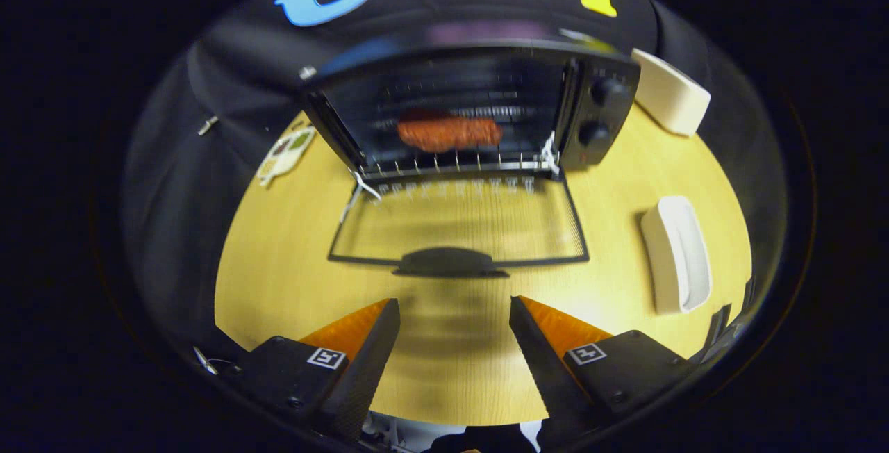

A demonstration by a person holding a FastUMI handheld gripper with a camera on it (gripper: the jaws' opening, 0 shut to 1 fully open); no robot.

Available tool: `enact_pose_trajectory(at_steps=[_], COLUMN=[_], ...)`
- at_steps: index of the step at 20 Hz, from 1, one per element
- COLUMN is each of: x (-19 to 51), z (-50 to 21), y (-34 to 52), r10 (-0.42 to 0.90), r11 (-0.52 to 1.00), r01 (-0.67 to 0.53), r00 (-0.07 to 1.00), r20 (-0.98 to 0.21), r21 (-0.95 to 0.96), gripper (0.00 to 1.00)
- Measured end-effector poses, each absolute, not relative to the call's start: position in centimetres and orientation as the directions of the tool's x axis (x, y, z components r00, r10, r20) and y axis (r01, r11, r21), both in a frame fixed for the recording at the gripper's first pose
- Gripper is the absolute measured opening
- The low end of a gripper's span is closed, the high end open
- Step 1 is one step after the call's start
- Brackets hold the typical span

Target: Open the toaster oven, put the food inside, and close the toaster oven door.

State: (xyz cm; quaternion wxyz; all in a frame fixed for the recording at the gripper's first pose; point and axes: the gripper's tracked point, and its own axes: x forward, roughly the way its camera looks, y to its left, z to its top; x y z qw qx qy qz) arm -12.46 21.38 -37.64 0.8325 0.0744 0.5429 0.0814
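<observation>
No readable text, label or number on anything

The gripper (455, 310) hovers over the wooden table (278, 265) with its fingers spread apart and nothing between them. Just beyond the fingertips lies the handle (450, 262) of the toaster oven door (458, 220), which is folded down flat toward the near side. Farther off, the toaster oven (479, 105) stands open, and a reddish sausage (449, 133) rests on its wire rack. To the right of the door, a white dish (676, 255) sits on the table.
</observation>
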Motion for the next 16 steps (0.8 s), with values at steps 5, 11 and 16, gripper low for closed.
enact_pose_trajectory(at_steps=[5, 11, 16], x=[-9.3, -8.8, -8.6], z=[-40.2, -38.2, -36.4], y=[21.8, 21.5, 21.4], r10=[0.157, 0.135, 0.136], r11=[0.984, 0.98, 0.979], r01=[0.006, 0.054, 0.051], r00=[0.428, 0.524, 0.566], r20=[-0.89, -0.841, -0.813], r21=[0.176, 0.191, 0.199], gripper=[0.99, 0.98, 0.98])
